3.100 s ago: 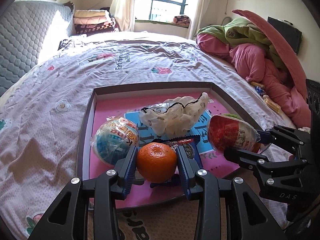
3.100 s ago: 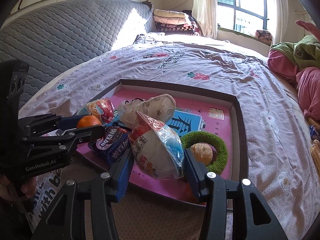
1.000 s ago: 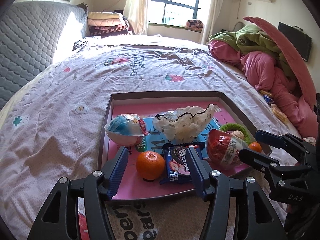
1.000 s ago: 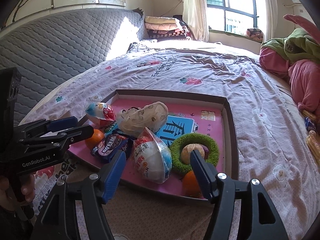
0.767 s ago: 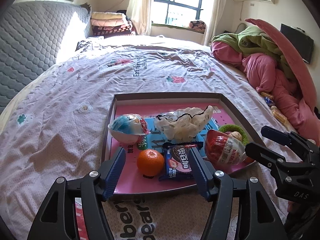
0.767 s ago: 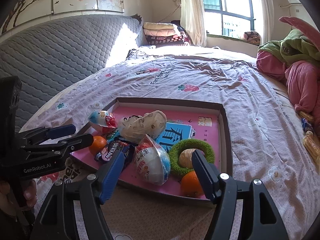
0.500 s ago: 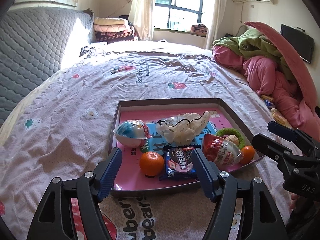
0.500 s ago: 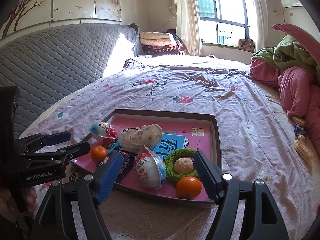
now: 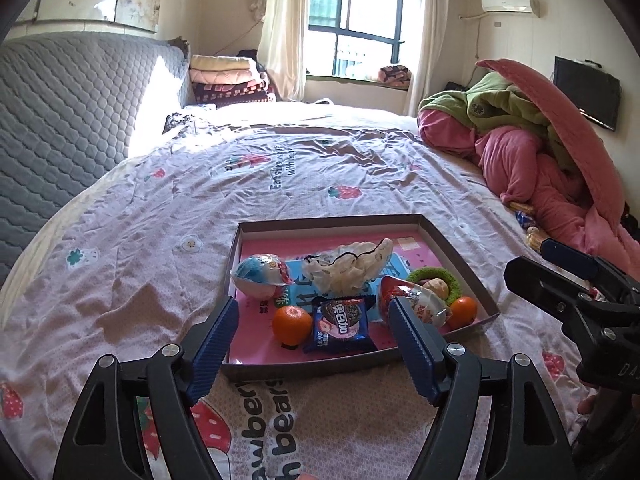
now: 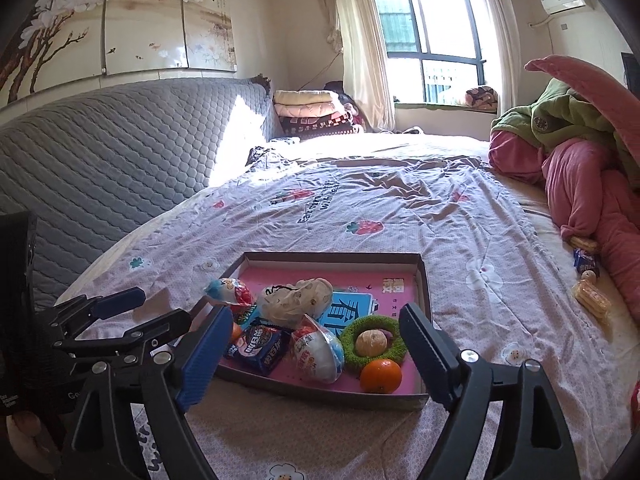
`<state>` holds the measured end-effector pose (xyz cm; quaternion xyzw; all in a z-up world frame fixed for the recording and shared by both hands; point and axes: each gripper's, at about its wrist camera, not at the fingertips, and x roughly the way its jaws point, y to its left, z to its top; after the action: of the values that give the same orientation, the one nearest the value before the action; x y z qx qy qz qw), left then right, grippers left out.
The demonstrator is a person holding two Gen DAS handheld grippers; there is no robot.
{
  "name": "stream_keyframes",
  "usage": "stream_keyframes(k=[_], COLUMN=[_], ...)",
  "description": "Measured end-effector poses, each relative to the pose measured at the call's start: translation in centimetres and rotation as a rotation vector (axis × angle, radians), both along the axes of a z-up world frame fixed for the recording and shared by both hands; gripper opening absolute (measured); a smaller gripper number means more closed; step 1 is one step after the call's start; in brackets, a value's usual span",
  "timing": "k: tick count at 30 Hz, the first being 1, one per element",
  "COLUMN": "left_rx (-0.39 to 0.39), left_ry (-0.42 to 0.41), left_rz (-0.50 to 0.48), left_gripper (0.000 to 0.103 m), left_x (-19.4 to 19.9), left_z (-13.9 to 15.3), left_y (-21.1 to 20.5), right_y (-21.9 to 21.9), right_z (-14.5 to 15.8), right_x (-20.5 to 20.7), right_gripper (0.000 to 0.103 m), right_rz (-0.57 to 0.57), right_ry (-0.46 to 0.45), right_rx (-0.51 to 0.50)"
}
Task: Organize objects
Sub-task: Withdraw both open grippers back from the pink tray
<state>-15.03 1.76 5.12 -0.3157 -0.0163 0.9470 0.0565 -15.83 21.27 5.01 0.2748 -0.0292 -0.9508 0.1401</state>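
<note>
On a bed, a tray already holds snacks and oranges; both the left gripper and right gripper hang open and empty, so organizing looks nearly finished.

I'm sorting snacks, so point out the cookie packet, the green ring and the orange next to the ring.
cookie packet [image 9: 341, 325], left wrist view, middle of the blue wrapper.
green ring [image 10: 390, 349], right wrist view, right side of the fuzzy band.
orange [image 10: 380, 375], right wrist view, middle of its peel.
</note>
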Motion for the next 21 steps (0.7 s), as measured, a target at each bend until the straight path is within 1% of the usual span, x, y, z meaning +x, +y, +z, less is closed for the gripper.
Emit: stream_keyframes(k=[5,8,15,17,21], left_rx=[-0.012,-0.016,-0.037,-0.044,-0.061], left_ry=[0.010,0.011,0.005,-0.001,0.023], left_rz=[0.024,0.038,0.077,0.074,0.091], left_gripper=[0.078,0.078,0.079,0.079,0.079], left_x=[1.6,2.4,3.8,4.2,4.9], left_z=[0.2,0.1,-0.6,-1.0,-1.6], left_y=[-0.1,-0.2,-0.6,-0.6,-0.9], right_y=[-0.1,-0.4,-1.1,-1.3,-1.7], right_z=[0.5,0.4,-0.5,-0.8,-1.5], right_x=[1.5,2.3,4.0,4.4,4.9], right_gripper=[0.091,0.091,0.091,0.091,0.091], right_rz=[-0.010,-0.009,-0.004,-0.006,-0.009], right_ry=[0.010,0.010,-0.010,-0.012,-0.023], right_rx=[0.001,0.018,0.037,0.046,0.062])
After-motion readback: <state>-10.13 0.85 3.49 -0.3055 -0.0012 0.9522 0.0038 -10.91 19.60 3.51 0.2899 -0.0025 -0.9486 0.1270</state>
